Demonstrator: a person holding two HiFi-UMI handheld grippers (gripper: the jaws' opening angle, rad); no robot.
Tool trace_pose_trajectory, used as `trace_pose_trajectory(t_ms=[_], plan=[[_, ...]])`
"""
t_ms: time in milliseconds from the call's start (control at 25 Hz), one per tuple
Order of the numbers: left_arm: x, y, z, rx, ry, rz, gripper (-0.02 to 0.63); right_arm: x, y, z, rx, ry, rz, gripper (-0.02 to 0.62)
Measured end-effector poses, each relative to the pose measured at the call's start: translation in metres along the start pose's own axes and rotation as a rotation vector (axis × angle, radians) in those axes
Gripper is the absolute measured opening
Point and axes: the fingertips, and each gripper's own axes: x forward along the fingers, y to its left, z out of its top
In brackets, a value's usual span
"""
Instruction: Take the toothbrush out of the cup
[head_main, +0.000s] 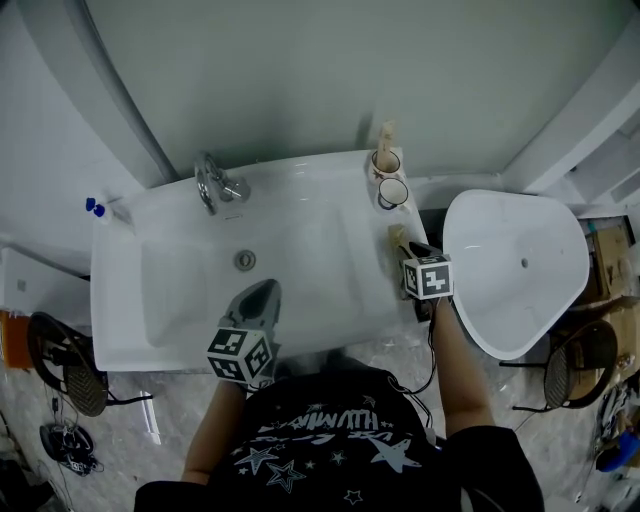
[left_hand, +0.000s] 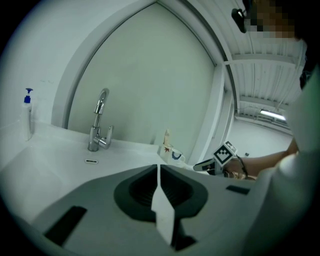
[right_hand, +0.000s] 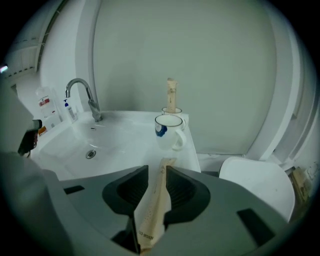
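Head view, sink: I looked down on the white sink, with its faucet at the far rim on the left and the drain mid-basin.
Head view, cups: The far cup and the near cup stood just beside each other on the sink's far right corner. A second wrapped toothbrush stood upright in the far cup.
Head view, right gripper: The right gripper hung over the sink's right rim, on the near side of the near cup. The wrapped toothbrush poked out past its tips and was outside both cups.
Head view, left gripper: The left gripper hung over the near part of the basin, near the drain and well apart from the cups.
Left gripper view, jaws: I saw them pressed together, tips meeting, gripping nothing.
Left gripper view, surroundings: The faucet stood far left, the cups lay beyond the tips, and the right gripper was off to the right.
Right gripper view, jaws: I saw them pinching the wrapped toothbrush. Its beige paper sleeve filled the narrow gap and touched both sides.
Right gripper view, cups: The near cup, white with a blue mark, stood just beyond the sleeve's end and apart from it. The far cup was right behind it.
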Motion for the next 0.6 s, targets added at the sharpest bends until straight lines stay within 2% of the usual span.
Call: trace_pose_trajectory(t_ms=[280, 600], plan=[[0.024, 0.000, 0.025, 0.035, -0.036, -0.003, 0.029, -0.020, -0.013, 0.075, -0.010, -0.198, 0.002, 0.118], [0.061, 0.000, 0.051, 0.039, -0.059, 0.027, 0.029, -0.003, -0.038, 0.146, -0.072, -0.315, 0.037, 0.089]])
